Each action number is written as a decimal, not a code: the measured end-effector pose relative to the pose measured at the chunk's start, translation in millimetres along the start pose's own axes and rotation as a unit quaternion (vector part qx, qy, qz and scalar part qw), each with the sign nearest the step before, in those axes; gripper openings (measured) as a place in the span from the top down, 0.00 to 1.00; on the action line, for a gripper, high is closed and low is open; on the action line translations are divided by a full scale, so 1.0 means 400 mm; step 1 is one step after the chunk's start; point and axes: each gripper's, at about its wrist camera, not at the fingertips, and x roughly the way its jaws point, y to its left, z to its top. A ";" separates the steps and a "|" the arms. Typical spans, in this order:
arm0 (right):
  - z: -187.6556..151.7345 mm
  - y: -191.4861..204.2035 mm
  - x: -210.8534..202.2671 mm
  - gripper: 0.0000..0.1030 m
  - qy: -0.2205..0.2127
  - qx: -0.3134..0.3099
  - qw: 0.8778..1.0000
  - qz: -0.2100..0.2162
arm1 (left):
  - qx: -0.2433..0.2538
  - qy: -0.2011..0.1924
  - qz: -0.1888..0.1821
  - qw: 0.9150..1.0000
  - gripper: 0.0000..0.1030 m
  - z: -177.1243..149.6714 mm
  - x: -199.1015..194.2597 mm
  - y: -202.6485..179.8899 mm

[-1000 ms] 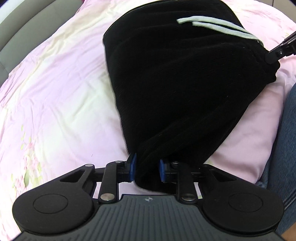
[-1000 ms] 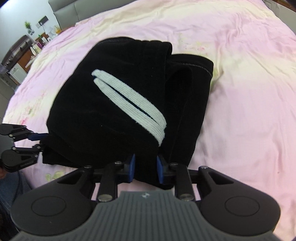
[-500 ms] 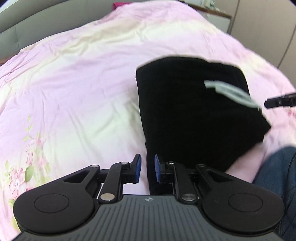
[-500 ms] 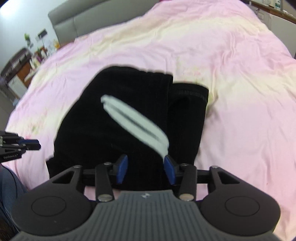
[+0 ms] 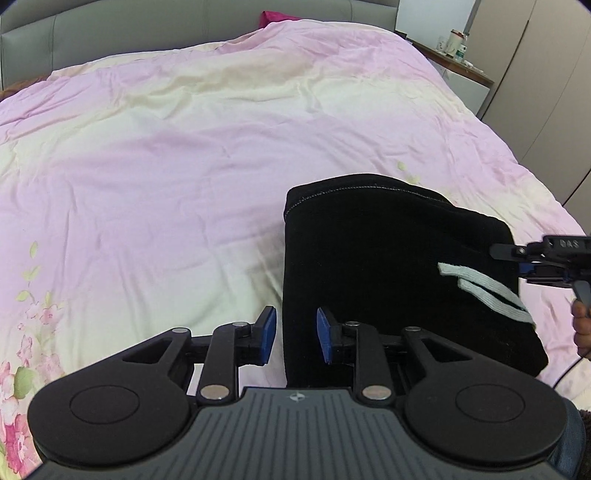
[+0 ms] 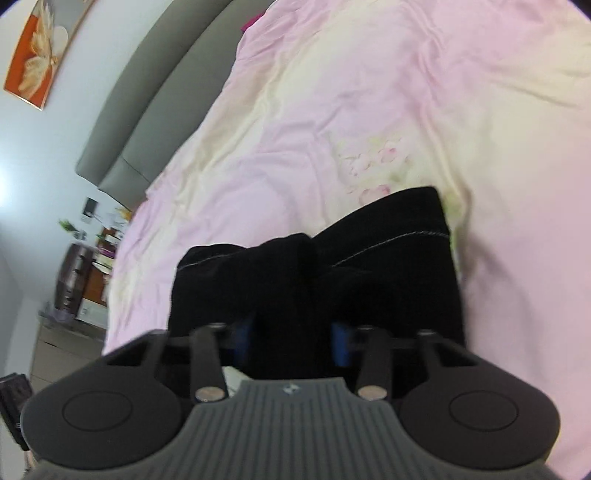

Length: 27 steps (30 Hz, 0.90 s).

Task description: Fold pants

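The black pants lie folded in a compact block on the pink bed cover, with the white drawstring on top near their right edge. My left gripper hovers over the block's near left edge. Its jaws are opening, and pink cover shows between the left pad and the cloth. My right gripper reaches in at the right edge. In the blurred right wrist view its jaws are closing, and a bunched fold of the pants fills the gap between the blue pads.
The bed cover spreads wide to the left and beyond the pants. A grey headboard lines the far side. A nightstand with jars and a wardrobe stand at the right. A person's hand holds the right gripper.
My left gripper let go of the pants' corner, rose and drew back. The right gripper opened, swung round to the pants' side and now has a fold between its pads. The pants dropped flat.
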 end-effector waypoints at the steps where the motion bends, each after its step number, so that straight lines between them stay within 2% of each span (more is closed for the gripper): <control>1: -0.003 0.016 -0.008 0.79 -0.006 -0.019 1.000 -0.007 | -0.002 -0.003 -0.002 1.000 0.70 0.005 0.002 0.001; 5: 0.004 0.137 -0.104 0.84 -0.044 -0.121 0.992 -0.014 | -0.009 -0.031 -0.018 0.999 0.70 0.045 0.002 -0.002; 7: 0.016 0.162 -0.133 0.84 -0.053 -0.145 0.987 -0.031 | -0.008 -0.042 -0.027 0.999 0.70 0.072 0.020 -0.019; 11: 0.036 0.064 -0.085 0.82 -0.030 -0.091 0.989 -0.110 | 0.021 -0.044 -0.044 0.998 0.74 0.105 0.091 -0.082; 12: 0.031 0.033 -0.065 0.81 -0.024 -0.075 0.990 -0.116 | 0.037 -0.037 -0.047 0.998 0.76 0.107 0.118 -0.105; 14: 0.024 0.003 -0.042 0.77 -0.024 -0.067 0.990 -0.120 | 0.068 -0.018 -0.035 0.997 0.77 0.102 0.171 -0.140; 16: 0.024 0.007 -0.033 0.72 -0.024 -0.085 0.987 -0.136 | 0.095 -0.011 0.003 0.995 0.77 0.093 0.221 -0.164; 19: 0.022 0.013 -0.009 0.68 -0.014 -0.117 0.980 -0.159 | 0.100 0.010 0.026 0.995 0.76 0.093 0.278 -0.171; 22: 0.017 -0.007 0.018 0.69 -0.011 -0.112 0.979 -0.170 | 0.142 0.023 0.047 0.988 0.76 0.098 0.278 -0.205; 24: 0.020 -0.004 0.015 0.68 -0.010 -0.106 0.979 -0.173 | 0.134 0.028 0.040 0.990 0.77 0.107 0.251 -0.201; 27: 0.018 0.027 -0.020 0.66 -0.005 -0.122 0.978 -0.170 | 0.121 0.003 0.024 0.992 0.80 0.093 0.167 -0.189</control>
